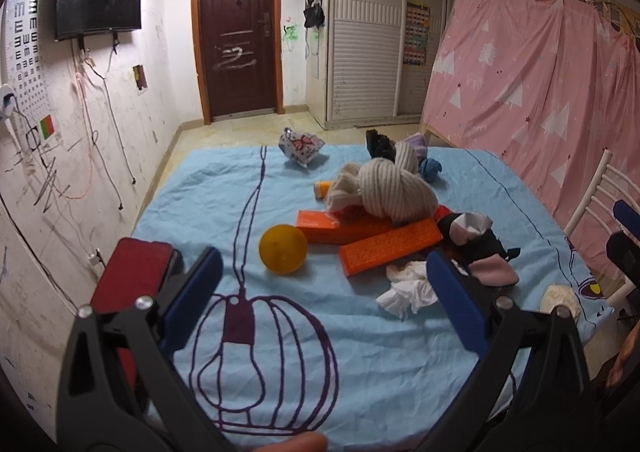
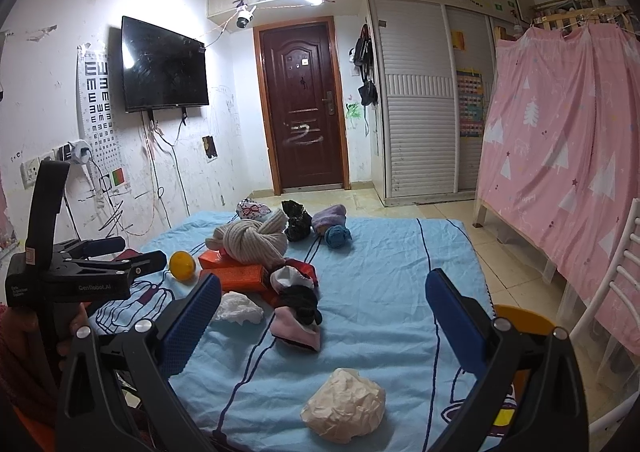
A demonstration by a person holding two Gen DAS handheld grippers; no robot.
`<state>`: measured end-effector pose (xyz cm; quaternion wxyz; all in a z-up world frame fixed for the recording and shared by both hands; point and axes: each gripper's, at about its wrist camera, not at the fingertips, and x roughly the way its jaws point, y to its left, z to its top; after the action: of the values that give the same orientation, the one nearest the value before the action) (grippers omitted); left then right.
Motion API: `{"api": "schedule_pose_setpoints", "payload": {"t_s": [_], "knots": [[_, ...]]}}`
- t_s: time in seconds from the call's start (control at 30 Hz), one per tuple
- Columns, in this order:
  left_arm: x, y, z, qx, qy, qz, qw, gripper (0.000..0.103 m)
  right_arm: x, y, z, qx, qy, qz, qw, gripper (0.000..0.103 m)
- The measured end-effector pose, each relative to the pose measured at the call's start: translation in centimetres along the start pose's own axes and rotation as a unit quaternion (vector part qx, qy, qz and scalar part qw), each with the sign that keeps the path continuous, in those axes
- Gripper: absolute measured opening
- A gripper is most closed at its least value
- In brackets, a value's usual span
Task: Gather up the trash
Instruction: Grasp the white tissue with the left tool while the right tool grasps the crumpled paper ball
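Note:
A crumpled white tissue (image 1: 409,286) lies on the blue sheet (image 1: 240,192), just left of my right finger in the left wrist view; it also shows in the right wrist view (image 2: 237,307). A crumpled beige paper ball (image 2: 344,415) lies near the front edge, between my right gripper's fingers; in the left wrist view it is at the right edge (image 1: 560,298). My left gripper (image 1: 324,284) is open and empty above the sheet. My right gripper (image 2: 322,304) is open and empty. The left gripper shows at the left in the right wrist view (image 2: 120,252).
Orange boxes (image 1: 390,246), a yellow ball (image 1: 283,249), a knotted cream scarf (image 1: 390,192), socks (image 1: 482,248) and a spotted plastic bag (image 1: 300,146) litter the sheet. A red object (image 1: 132,272) sits at left. A yellow bin rim (image 2: 520,320) and white chair (image 2: 608,312) stand at right.

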<state>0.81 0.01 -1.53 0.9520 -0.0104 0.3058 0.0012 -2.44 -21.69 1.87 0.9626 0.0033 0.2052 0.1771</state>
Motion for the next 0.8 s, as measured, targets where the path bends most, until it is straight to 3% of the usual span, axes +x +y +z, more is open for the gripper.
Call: {"api": "schedule_pose_setpoints", "payload": {"t_s": [0.23, 0.53, 0.67, 0.8], "knots": [[1.3, 0.6, 0.0, -0.005, 0.017, -0.001, 0.9998, 0.098, 0.6, -0.5, -1.1, -0.018, 0.028, -0.008, 0.999, 0.095], [4.4, 1.7, 1.1, 0.005, 0.057, -0.002, 0.9984, 0.098, 2.2, -0.2, -3.9, -0.050, 0.104, 0.018, 0.993, 0.095], [5.7, 1.6, 0.9, -0.007, 0.093, -0.037, 0.9950, 0.098, 2.7, -0.5, -5.0, -0.052, 0.126, 0.020, 0.990, 0.095], [5.8, -0.9, 0.3, 0.020, 0.109, -0.081, 0.9906, 0.098, 3.2, -1.5, -5.8, -0.035, 0.138, 0.029, 0.989, 0.095]]}}
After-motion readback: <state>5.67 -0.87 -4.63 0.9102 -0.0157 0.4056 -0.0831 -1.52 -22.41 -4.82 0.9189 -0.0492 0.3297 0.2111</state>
